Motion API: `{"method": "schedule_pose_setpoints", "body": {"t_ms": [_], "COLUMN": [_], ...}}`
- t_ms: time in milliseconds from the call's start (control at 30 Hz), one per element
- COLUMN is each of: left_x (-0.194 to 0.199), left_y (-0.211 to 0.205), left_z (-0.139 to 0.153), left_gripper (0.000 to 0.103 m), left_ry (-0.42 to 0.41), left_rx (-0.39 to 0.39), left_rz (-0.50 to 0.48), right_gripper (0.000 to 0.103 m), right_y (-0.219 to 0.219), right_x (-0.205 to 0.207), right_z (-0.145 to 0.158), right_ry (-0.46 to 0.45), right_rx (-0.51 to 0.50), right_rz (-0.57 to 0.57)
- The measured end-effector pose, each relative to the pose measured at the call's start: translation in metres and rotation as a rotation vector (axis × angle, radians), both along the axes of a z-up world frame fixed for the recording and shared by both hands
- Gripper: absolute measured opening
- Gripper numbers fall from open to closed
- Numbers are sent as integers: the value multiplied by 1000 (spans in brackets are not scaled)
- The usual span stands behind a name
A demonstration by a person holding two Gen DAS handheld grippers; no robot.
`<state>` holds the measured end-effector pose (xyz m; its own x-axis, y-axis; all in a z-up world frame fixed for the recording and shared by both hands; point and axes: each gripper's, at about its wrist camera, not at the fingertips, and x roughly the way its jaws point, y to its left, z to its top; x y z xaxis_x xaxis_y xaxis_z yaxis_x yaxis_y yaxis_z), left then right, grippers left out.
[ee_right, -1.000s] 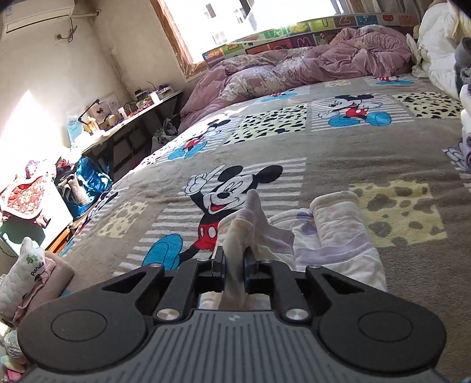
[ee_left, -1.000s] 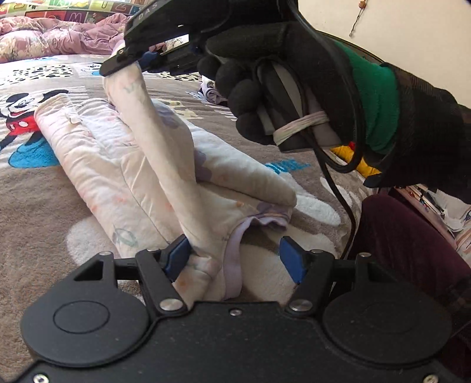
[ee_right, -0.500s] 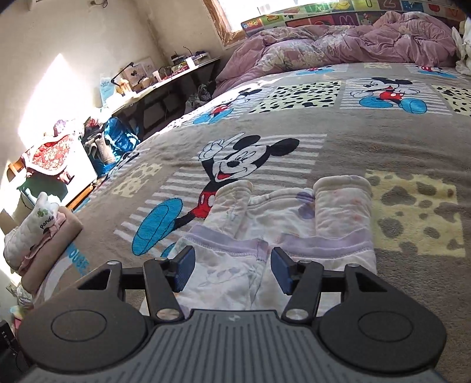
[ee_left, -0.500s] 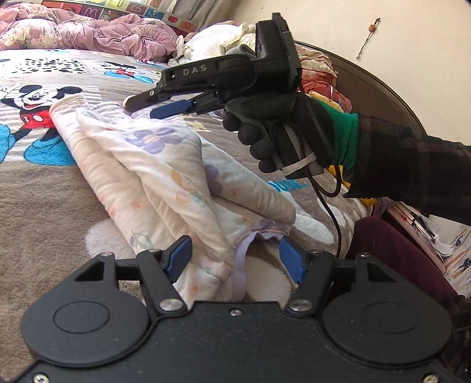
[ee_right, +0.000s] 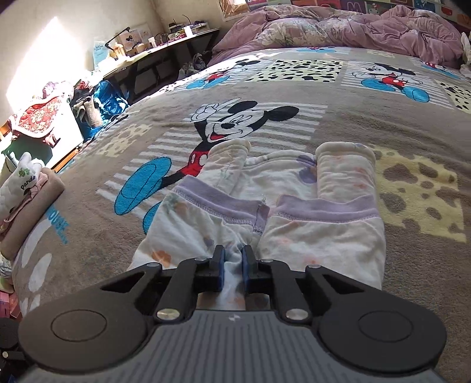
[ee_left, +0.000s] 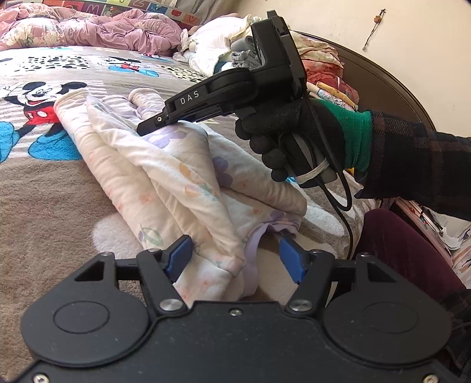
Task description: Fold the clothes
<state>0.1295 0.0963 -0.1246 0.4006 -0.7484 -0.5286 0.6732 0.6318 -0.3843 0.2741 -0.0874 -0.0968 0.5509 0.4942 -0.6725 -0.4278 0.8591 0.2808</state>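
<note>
A small cream cotton garment with a pastel flower print and lilac ribbed cuffs lies partly folded on the bed's grey fleece Mickey Mouse blanket, its two sleeves or legs doubled over so that the lilac bands sit side by side across the middle. Seen from the right wrist, its long axis runs straight away from the right tongs, whose blue pads are drawn nearly together with a pinch of the near cloth edge between them; they appear to have hold of it, close to the centre line where the two halves meet. From the left wrist view the same garment stretches diagonally away from the left tongs, which stand wide apart, straddling the nearest end at a lilac hem without gripping anything. There the right tongs come in from the right, held in a black-gloved hand, low over the far part of the bundle. The next fold likely turns on this: the right tongs hold the middle of one long edge, while the left ones sit at the short end, so the right side is better placed to carry the cloth across. A crumpled pink quilt lies well beyond.
</note>
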Motion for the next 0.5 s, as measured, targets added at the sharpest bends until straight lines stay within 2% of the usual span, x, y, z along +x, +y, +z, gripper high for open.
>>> {"method": "schedule_pose_setpoints", "body": {"t_ms": [100, 267, 333, 500], "left_x": [1, 0, 0, -2], "left_y": [2, 6, 8, 13], "left_z": [-1, -2, -3, -3], "left_gripper": [65, 65, 65, 65], "left_ry": [9, 23, 30, 42], "left_rx": [1, -3, -7, -14], "left_rz": [3, 2, -5, -28], "right_gripper": [9, 9, 9, 9], "right_y": [2, -3, 0, 8], "right_x": [-7, -20, -22, -10], "right_z": [6, 39, 46, 26], "right_ry": [-49, -152, -179, -162], "right_rx": [12, 111, 101, 68], "right_rz": [-14, -50, -58, -127]}}
